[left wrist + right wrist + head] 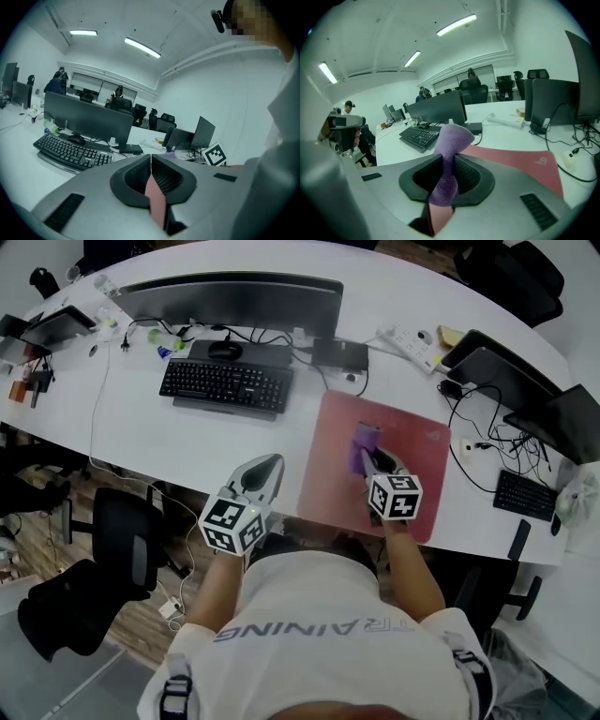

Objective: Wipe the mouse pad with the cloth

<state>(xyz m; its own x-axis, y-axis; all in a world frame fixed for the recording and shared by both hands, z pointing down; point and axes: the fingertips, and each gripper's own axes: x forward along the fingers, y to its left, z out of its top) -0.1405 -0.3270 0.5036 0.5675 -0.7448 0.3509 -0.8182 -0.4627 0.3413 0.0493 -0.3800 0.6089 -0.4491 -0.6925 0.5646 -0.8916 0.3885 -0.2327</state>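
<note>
Lying flat on the white desk (pixel 187 442), the pink mouse pad (pixel 412 451) sits at the near edge, to the right of the black keyboard (pixel 225 385) and apart from it. A purple cloth (pixel 365 444) is held over the pad's middle area. It is bunched, and in the right gripper view its upper end flares out above the jaws. The right gripper (pixel 375 465) has its 2 jaws clamped on this cloth, pinching it to a narrow waist, and points away from the person across the pad. No view shows whether the cloth touches the pad.

The left gripper (pixel 267 467) hangs at the desk's near edge, just left of the pad and not touching it – its 2 jaws are pressed together with nothing between them.

Behind the keyboard stand a black mouse (pixel 225 350) and a wide monitor (pixel 234 298). A white power strip (pixel 408 343) lies beyond the pad.
</note>
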